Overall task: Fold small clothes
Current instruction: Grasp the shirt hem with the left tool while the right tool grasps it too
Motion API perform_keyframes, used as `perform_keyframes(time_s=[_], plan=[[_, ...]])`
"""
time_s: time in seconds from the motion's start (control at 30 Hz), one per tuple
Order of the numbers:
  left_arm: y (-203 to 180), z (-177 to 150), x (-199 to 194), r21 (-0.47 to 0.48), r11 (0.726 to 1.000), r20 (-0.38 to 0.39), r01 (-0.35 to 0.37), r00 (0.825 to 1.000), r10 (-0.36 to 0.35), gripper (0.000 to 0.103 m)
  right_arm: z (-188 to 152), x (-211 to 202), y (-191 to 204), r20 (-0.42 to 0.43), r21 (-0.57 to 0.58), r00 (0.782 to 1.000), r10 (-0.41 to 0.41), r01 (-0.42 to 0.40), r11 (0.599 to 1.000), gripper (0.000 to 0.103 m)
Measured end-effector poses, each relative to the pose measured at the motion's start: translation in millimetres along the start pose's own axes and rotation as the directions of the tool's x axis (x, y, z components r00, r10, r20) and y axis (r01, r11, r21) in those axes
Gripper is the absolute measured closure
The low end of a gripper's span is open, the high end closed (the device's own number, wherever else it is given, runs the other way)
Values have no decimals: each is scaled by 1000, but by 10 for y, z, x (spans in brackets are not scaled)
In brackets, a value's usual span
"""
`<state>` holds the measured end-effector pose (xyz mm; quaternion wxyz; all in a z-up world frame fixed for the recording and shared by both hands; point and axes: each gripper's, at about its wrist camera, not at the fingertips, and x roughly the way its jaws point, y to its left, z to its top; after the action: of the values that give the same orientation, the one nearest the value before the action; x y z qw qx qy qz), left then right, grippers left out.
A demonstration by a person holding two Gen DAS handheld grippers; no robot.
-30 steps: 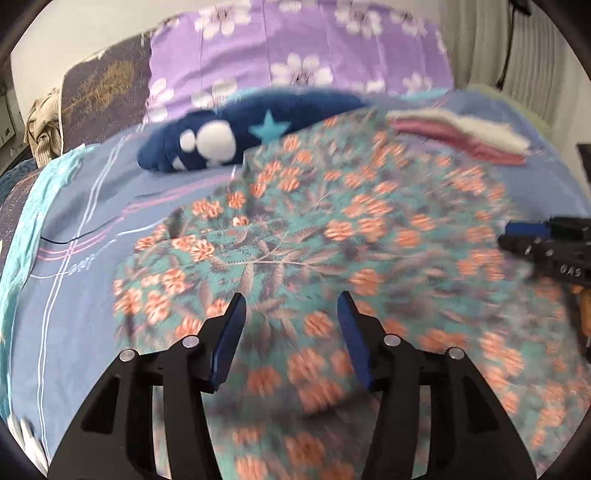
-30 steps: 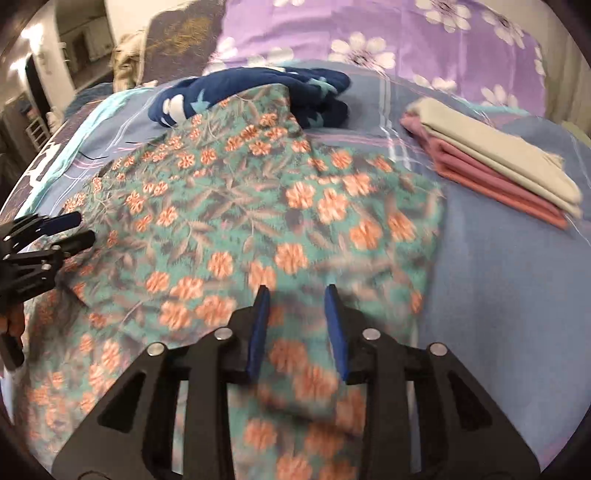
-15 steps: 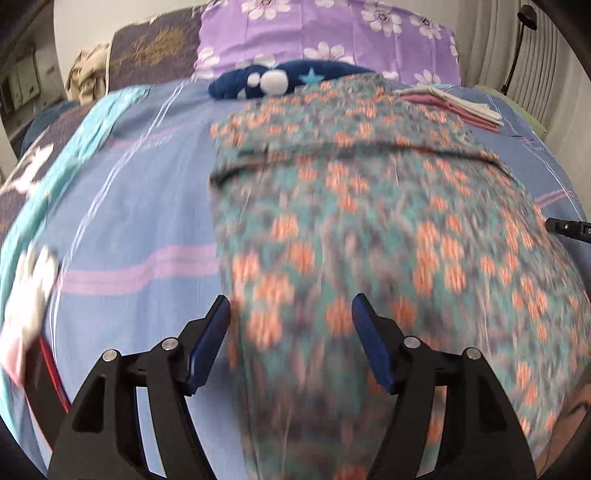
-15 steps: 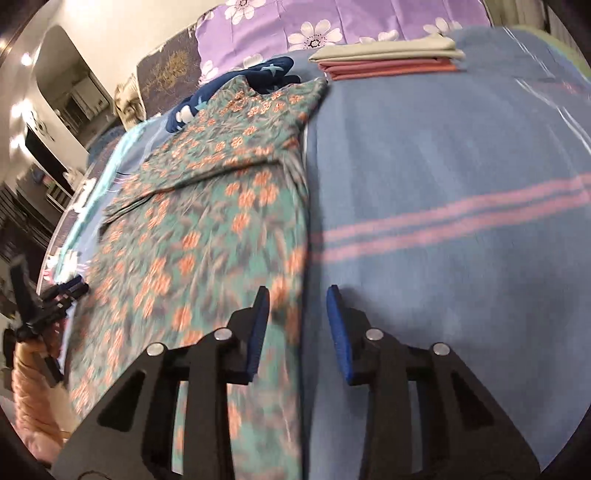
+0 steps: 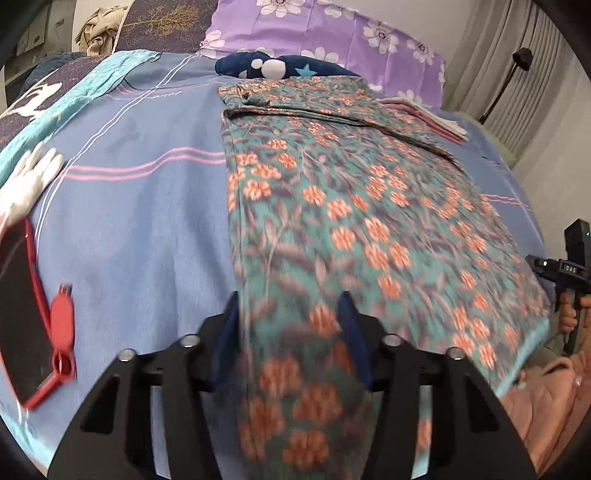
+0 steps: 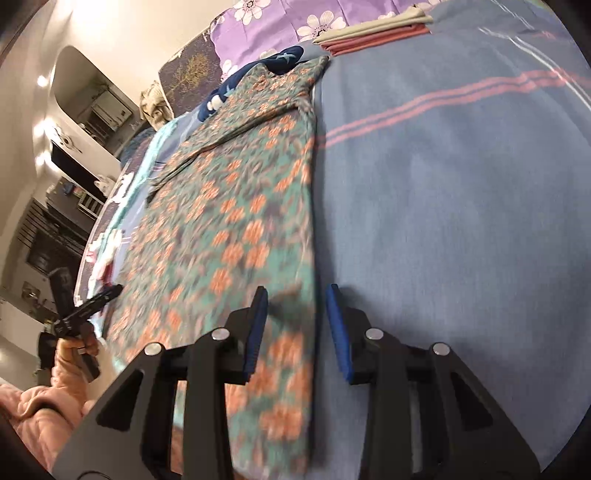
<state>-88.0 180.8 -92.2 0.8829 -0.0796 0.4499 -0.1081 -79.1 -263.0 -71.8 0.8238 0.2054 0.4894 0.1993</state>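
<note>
Left wrist: left gripper point(image 5: 290, 325) closing, jaws astride near left edge of the teal orange-flowered cotton garment point(image 5: 354, 206), spread on blue striped bed sheet point(image 5: 140, 229); pads not pinching yet.
Right wrist: right gripper point(image 6: 295, 325) part-spread over garment's right edge point(image 6: 236, 221), gripping nothing.

A white glove point(image 5: 31, 181) lies at the left edge of the blue striped bedsheet point(image 5: 140, 221), just beyond a dark phone in a red case point(image 5: 20, 314) with a red tag point(image 5: 62, 332) beside it. At the head of the bed stands a purple flowered pillow point(image 5: 325, 33), next to a dark cushion with a gold tree pattern point(image 5: 162, 26). Grey curtains point(image 5: 517, 85) hang on the far right.
</note>
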Motion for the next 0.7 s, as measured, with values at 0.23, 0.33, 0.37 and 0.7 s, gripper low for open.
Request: perform_keyframes(time_s=[0.23, 0.33, 0.37, 0.7], plan=[[-68, -263, -200, 38, 997, -16, 62, 998, -62, 66, -281, -164, 31, -53, -1, 995, 84, -85, 996, 61], [-71, -227, -139, 29, 996, -16, 85, 996, -84, 55, -207, -57, 98, -59, -17, 993, 101, -102, 995, 55], [-74, -207, -110, 25, 996, -13, 91, 996, -91, 53, -171, -8, 122, -56, -24, 992, 111, -113, 993, 55], [-233, 104, -374, 20, 999, 130, 34, 991, -37, 101, 141, -127, 135, 74, 27, 980, 182, -185, 982, 99]])
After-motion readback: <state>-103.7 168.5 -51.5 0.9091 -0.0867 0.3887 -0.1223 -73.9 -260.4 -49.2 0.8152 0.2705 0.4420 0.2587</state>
